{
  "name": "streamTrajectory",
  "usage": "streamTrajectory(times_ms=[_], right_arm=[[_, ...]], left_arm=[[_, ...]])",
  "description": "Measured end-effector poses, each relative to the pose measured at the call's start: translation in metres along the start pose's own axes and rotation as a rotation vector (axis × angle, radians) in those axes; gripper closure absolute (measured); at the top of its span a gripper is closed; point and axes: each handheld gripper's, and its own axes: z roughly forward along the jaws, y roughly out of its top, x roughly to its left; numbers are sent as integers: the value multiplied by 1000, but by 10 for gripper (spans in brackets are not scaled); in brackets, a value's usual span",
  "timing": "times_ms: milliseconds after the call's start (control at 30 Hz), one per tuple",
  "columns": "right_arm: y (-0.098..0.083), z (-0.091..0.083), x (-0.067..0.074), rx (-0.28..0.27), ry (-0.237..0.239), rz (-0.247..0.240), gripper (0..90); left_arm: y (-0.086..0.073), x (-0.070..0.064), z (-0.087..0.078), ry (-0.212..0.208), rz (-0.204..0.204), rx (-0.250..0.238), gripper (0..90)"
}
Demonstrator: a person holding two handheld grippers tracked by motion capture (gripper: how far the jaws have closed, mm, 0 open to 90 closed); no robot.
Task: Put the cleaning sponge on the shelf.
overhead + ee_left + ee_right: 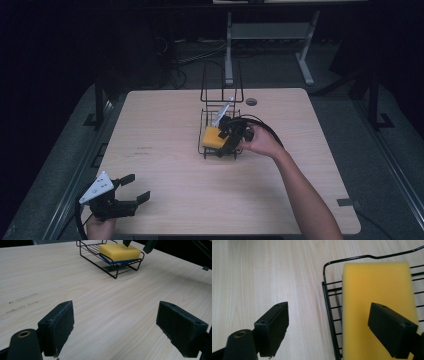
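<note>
A black wire rack (204,131) stands at the middle of the pale wooden table. A yellow sponge (211,137) with a blue underside lies flat in its low front tray. My right gripper (226,140) hovers open just over the tray's right side. In the right gripper view, one jaw hangs over the sponge (374,297) and the other over bare table, astride the tray's rim (327,295). My left gripper (136,188) is held open and empty near the front left corner, far from the rack. The left gripper view looks across the table at the sponge (119,252).
A pale slanted utensil (223,111) leans in the rack's tall rear section. A round cable hole (251,101) sits near the table's far edge. Bare wood (105,305) stretches between the left gripper (115,327) and the rack (113,267). Beyond the table stands a white desk frame (229,45).
</note>
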Motion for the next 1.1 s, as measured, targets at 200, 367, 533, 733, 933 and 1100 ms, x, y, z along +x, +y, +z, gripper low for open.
streamTrajectory(times_ms=[200, 367, 533, 733, 933, 1100], right_arm=[[-7, 2, 8, -7, 7, 6, 168], [-12, 5, 18, -22, 6, -9, 164], [-14, 6, 31, -14, 10, -27, 166], [-18, 4, 39, -10, -20, -50, 167], [-26, 4, 50, -15, -30, -57, 167], [-35, 2, 60, -14, -37, -54, 167]], left_arm=[[1, -1, 1, -4, 3, -2, 140], [1, -2, 1, -4, 10, 2, 140], [1, -2, 1, -5, 11, 0, 140], [1, -2, 2, -8, 11, 5, 140], [1, -2, 2, -8, 10, 5, 140], [1, -3, 2, -7, 14, 5, 141]])
